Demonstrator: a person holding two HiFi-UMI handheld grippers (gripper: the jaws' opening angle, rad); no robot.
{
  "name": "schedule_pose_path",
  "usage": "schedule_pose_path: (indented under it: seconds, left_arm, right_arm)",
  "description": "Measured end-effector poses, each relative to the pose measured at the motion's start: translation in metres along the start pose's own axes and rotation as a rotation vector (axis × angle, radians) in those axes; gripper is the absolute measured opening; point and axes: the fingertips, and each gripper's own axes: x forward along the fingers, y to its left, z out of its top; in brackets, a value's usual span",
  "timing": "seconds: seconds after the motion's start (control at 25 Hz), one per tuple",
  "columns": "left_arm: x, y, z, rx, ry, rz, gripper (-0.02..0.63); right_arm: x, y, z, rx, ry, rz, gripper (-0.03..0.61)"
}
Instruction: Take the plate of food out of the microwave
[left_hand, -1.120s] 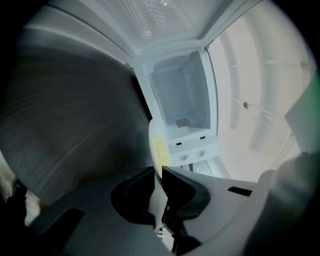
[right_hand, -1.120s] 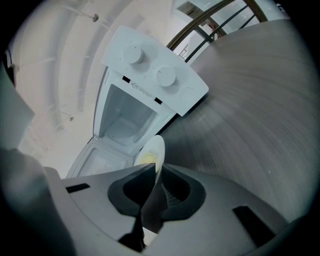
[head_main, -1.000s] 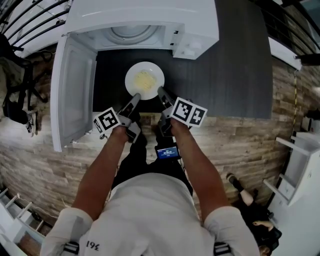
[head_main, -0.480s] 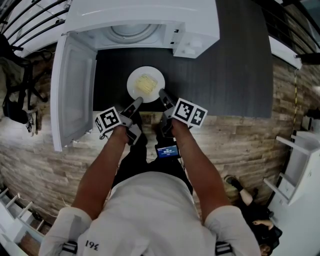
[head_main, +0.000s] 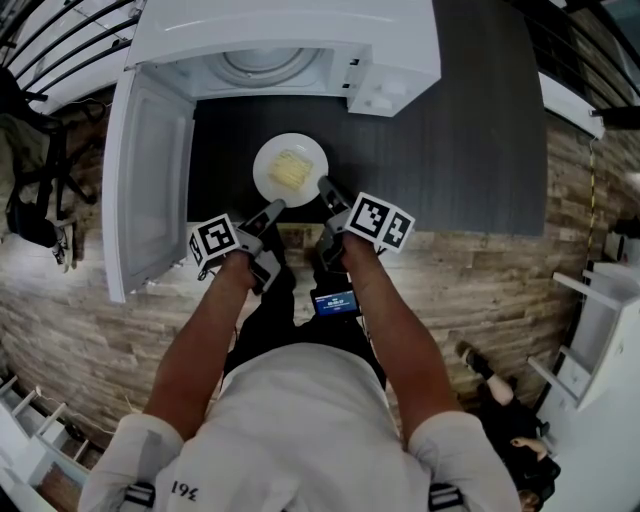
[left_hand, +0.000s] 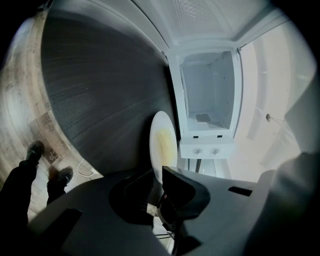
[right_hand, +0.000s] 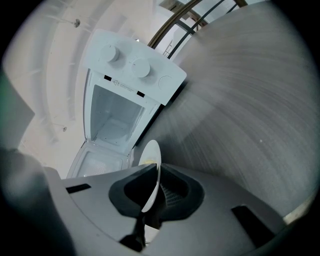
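Plate (head_main: 290, 170): white, level, already clear of the microwave (head_main: 290, 40); over the dark bench (head_main: 450, 150) just in front of the open cavity. Resting on it or held a little above it – not clear from any view.

Food (head_main: 288, 168): pale yellow patch, middle of the plate, well in from the rim.

Left tool (head_main: 273, 208): on the near-left rim; jaws nearly together, clamped on the thin edge of the plate.

Right tool (head_main: 324, 186): on the near-right rim; jaws closing, the rim slotted between them and touching both pads, so gripping the plate too.

Microwave: cavity empty, glass turntable (head_main: 262, 68) bare; door (head_main: 150, 190) swung fully out on the left side, beside the plate.

Step, as judged: plate out; setting down or letting go probably left.

Risk – tilt: both grips on the near side only, far edge unsupported; likely to dip if either hand drops or twists, food sliding toward the cavity.

Risk – slip: smooth glazed rim in narrow pads; uneven squeeze between the two tools could lever the plate loose.

Risk – door: a sideways swing to the left could knock the plate against the open door.
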Motion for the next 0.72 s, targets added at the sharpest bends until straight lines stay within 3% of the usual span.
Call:
schedule_pose_path:
  seconds: [0.28, 0.48, 0.72]
  left_arm:
    - [-0.012, 0.003, 0.001, 0.028, -0.002, 0.010, 0.037]
    - [-0.012, -0.004, 0.008, 0.061, -0.013, -0.018, 0.037]
    - [-0.012, -0.005, 0.012, 0.070, -0.018, -0.023, 0.037]
  right_arm:
    - [0.002, -0.007, -0.003, -0.001, 0.041, -0.064, 0.025]
    - [0.001, -0.013, -0.001, -0.167, 0.060, -0.206, 0.025]
    - [0.000, -0.014, -0.001, -0.261, 0.072, -0.258, 0.044]
